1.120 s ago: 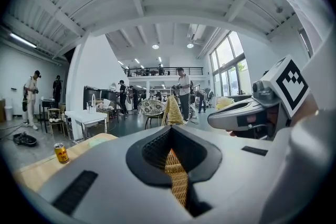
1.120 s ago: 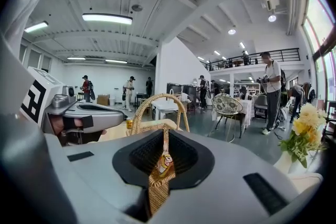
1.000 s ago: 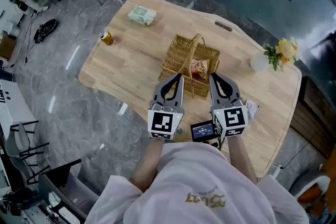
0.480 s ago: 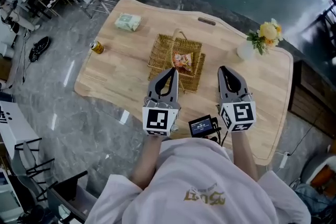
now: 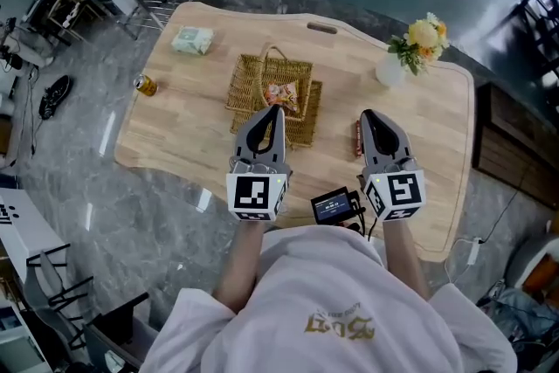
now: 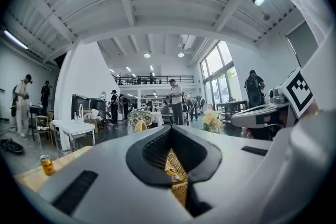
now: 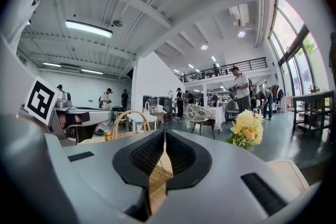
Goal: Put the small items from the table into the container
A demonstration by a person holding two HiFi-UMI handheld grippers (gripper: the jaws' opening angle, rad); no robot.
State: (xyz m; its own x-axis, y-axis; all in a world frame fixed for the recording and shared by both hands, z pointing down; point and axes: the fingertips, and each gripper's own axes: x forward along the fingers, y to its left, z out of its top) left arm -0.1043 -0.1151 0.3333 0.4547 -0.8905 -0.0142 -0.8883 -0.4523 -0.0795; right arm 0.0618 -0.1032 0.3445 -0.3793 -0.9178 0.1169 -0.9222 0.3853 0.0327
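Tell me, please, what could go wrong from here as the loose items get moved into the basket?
The can sits close to the table's edge; a nudge could knock it off. The flower vase stands beyond the small bar, so a long reach by the right gripper might tip it.

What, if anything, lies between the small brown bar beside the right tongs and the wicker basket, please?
Nothing visible does: only bare table separates the small brown bar from the wicker basket, which already holds one snack packet.
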